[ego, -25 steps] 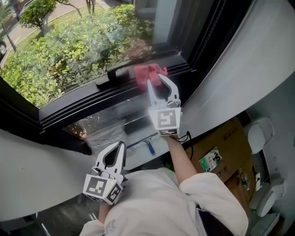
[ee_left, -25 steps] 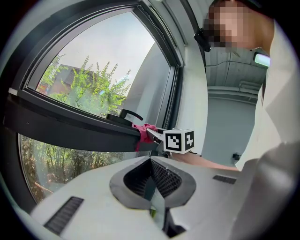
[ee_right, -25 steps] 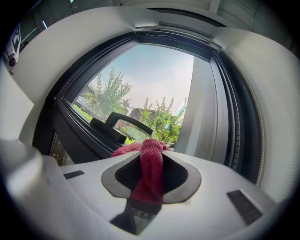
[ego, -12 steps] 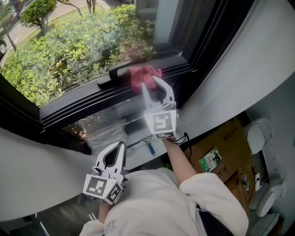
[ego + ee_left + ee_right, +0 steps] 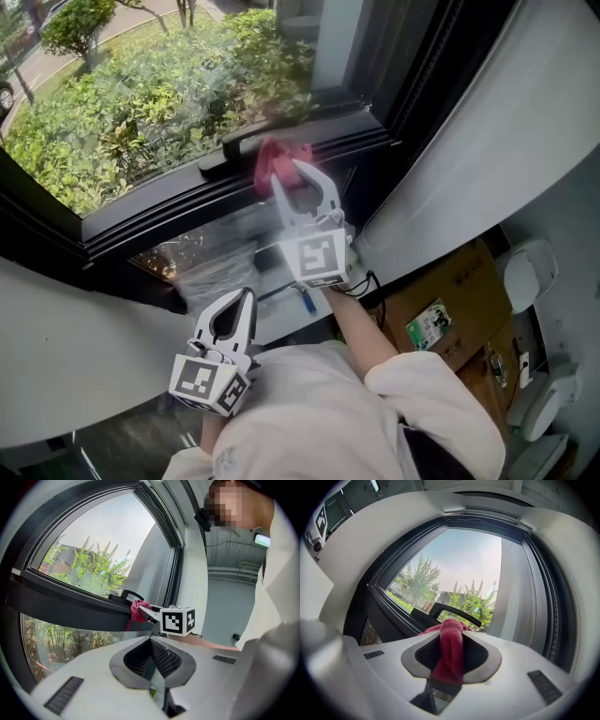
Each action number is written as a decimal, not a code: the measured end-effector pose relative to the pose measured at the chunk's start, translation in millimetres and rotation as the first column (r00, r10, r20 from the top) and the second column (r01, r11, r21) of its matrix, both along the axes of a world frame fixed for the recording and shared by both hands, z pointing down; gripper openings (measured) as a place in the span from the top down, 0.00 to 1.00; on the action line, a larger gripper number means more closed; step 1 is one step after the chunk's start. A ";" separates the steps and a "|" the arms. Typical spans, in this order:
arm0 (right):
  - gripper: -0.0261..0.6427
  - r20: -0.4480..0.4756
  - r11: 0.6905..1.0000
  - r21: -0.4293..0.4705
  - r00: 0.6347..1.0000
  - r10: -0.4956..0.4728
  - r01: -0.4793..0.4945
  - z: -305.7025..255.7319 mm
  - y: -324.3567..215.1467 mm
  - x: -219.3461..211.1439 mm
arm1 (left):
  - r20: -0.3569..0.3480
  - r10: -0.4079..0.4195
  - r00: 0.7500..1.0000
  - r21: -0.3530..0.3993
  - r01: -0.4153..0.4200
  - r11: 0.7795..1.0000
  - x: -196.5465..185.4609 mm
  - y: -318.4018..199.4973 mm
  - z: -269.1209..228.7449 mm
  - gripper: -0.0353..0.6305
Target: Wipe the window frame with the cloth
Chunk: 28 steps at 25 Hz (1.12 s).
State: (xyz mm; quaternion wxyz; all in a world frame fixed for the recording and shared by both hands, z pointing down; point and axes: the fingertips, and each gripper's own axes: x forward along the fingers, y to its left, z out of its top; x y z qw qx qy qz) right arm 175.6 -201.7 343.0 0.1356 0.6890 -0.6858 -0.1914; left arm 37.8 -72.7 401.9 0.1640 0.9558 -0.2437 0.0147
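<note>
A pink cloth [image 5: 270, 159] is pressed on the dark window frame [image 5: 159, 202], just right of the black window handle [image 5: 236, 142]. My right gripper [image 5: 284, 174] is shut on the cloth, which bunches up between the jaws in the right gripper view: cloth [image 5: 451, 648], right gripper [image 5: 451, 637], handle [image 5: 454, 611]. My left gripper [image 5: 242, 298] hangs low near the person's body, shut with nothing in it. From the left gripper [image 5: 151, 641] view, the cloth [image 5: 137, 611] rests on the frame [image 5: 61, 604] beyond the closed jaws.
Under the window lie a crumpled plastic bag [image 5: 211, 267] and a blue-handled tool [image 5: 302, 295]. A cardboard box [image 5: 459, 300] and white devices [image 5: 525, 277] stand at lower right. White wall panels [image 5: 75, 347] flank the frame. Shrubs show through the glass.
My right gripper has slid the cloth leftward along the frame toward the handle. The left gripper has not moved.
</note>
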 end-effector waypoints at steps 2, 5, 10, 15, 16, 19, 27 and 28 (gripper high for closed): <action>0.81 0.000 1.000 -0.002 1.000 -0.010 0.010 0.5 -0.9 -5.1 | 0.001 -0.002 1.000 0.001 0.002 1.000 -0.6 -0.2 0.4 0.93; 0.81 -0.002 1.000 -0.005 1.000 -0.020 0.020 0.8 -1.9 -10.6 | 0.002 -0.002 1.000 0.001 0.002 1.000 -1.1 0.0 0.3 0.93; 0.81 -0.006 1.000 -0.007 1.000 -0.030 0.030 1.1 -2.1 -16.8 | 0.000 0.004 1.000 -0.001 -0.004 1.000 -0.2 1.9 0.4 0.93; 0.81 -0.006 0.999 -0.008 0.999 -0.048 0.048 1.0 -3.1 -26.3 | 0.001 0.007 1.000 -0.003 -0.007 1.000 0.8 2.3 0.8 0.93; 0.81 -0.007 0.999 -0.007 0.999 -0.051 0.051 1.2 -3.2 -28.6 | 0.001 0.008 1.000 -0.003 -0.008 1.000 0.9 2.6 1.2 0.93; 0.81 -0.011 0.998 -0.006 0.998 -0.058 0.058 1.7 -2.9 -34.6 | 0.000 0.011 1.000 -0.006 -0.011 1.000 0.6 3.9 1.8 0.93; 0.81 -0.030 0.997 -0.005 0.997 -0.076 0.076 2.2 -4.6 -47.6 | 0.000 0.006 1.000 -0.010 -0.006 1.000 -2.9 2.0 4.2 0.93; 0.81 -0.038 0.997 -0.007 0.996 -0.078 0.078 2.2 -4.7 -49.3 | -0.001 0.006 1.000 -0.009 -0.006 1.000 -3.2 1.8 3.8 0.93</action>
